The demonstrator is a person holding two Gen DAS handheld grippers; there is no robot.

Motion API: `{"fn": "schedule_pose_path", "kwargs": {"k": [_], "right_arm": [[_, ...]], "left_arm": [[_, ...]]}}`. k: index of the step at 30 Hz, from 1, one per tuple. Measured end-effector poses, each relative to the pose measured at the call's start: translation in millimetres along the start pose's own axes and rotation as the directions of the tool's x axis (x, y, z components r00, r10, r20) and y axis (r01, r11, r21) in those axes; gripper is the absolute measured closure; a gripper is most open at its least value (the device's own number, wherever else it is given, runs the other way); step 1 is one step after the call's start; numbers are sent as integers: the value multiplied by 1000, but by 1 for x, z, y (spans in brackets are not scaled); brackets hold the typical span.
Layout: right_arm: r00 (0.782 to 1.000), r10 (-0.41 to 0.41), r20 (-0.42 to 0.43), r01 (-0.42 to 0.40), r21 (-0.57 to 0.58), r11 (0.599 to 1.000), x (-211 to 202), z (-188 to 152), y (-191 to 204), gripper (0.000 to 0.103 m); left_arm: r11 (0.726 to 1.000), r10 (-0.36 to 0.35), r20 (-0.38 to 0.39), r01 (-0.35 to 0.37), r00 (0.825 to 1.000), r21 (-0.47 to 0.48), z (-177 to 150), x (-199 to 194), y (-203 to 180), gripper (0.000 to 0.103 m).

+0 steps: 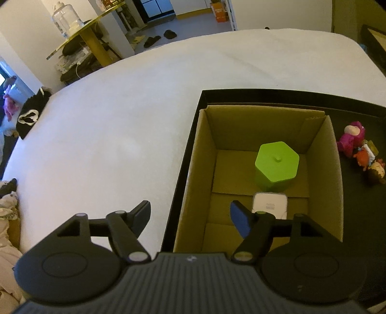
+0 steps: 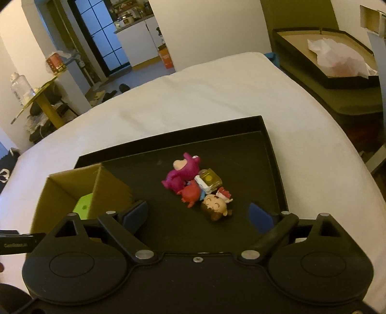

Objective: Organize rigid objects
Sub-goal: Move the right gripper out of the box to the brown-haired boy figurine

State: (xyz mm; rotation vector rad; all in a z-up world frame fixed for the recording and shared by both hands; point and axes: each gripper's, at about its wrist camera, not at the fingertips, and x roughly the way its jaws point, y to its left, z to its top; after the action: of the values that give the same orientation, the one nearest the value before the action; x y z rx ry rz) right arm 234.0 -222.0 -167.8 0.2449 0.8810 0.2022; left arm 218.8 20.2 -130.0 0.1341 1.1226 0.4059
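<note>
An open cardboard box (image 1: 325, 174) stands in a black tray (image 1: 190, 135) on a white bed. Inside it are a green hexagonal container (image 1: 276, 164) and a small white box (image 1: 270, 205). My left gripper (image 1: 190, 215) is open and empty, hovering over the box's near left wall. In the right wrist view the tray (image 2: 275, 164) holds a heap of small toys: a magenta bear figure (image 2: 183, 172), a red figure (image 2: 191, 193), a yellow-clear block (image 2: 210, 180) and a brown-haired doll (image 2: 216, 207). My right gripper (image 2: 199, 215) is open and empty, just in front of the doll.
The same toy heap (image 1: 361, 152) lies right of the cardboard box, which shows in the right wrist view (image 2: 72, 186) at the tray's left. White bedding (image 1: 108, 120) spreads around the tray. A side table with a glass jar (image 1: 65, 19) stands beyond the bed.
</note>
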Motion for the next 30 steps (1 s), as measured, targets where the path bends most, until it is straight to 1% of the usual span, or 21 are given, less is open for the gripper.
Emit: {"fn": "schedule_pose_path", "kwargs": {"k": [2,4,6,9,11,14,18,22,23,25,26,27,30], "right_arm": [[1000,3,-5,-3,-1,1000,7,1,0,11],[1000,-15,-9,14,-16,1000,14,0,1,11],[998,-58,-6,58,-52,997,23,-2,4,11],[992,-124,5,124,-119,985,34,-5,10,11],[991,-135,6,134,-152,979,40,-7,13,12],[990,-144,0,142,-171,975,50,-8,16,14],[988,-152,-17,147,-171,974,61,-7,16,18],[986,-163,-37,156,-153,976,67,-8,12,20],[985,-166,-39,159,-150,976,70,-8,10,22],[984,-173,-46,165,-148,975,76,-8,7,34],[985,-167,-52,158,-145,977,78,-9,5,55],[985,-164,-63,153,-144,978,78,-9,4,61],[985,-159,-63,149,-139,979,74,-10,3,62]], "left_arm": [[1000,24,8,-24,1000,-9,2,1,-2,31],[998,49,14,-49,999,-34,3,0,-1,31],[997,62,15,-61,998,-50,7,0,-2,31],[996,85,30,-84,996,-39,11,0,-4,31],[995,94,28,-93,995,-31,12,1,-6,31],[995,95,10,-95,995,-21,11,6,-9,31],[995,103,-4,-103,995,-4,9,10,-13,31],[995,102,-9,-102,995,12,6,11,-19,31],[995,100,-12,-100,995,16,6,11,-20,31],[996,92,-16,-92,996,21,6,10,-21,31],[996,89,-14,-89,996,23,6,10,-21,31],[996,88,-12,-88,996,25,6,9,-22,31],[996,84,-17,-83,996,21,6,9,-20,31]]}}
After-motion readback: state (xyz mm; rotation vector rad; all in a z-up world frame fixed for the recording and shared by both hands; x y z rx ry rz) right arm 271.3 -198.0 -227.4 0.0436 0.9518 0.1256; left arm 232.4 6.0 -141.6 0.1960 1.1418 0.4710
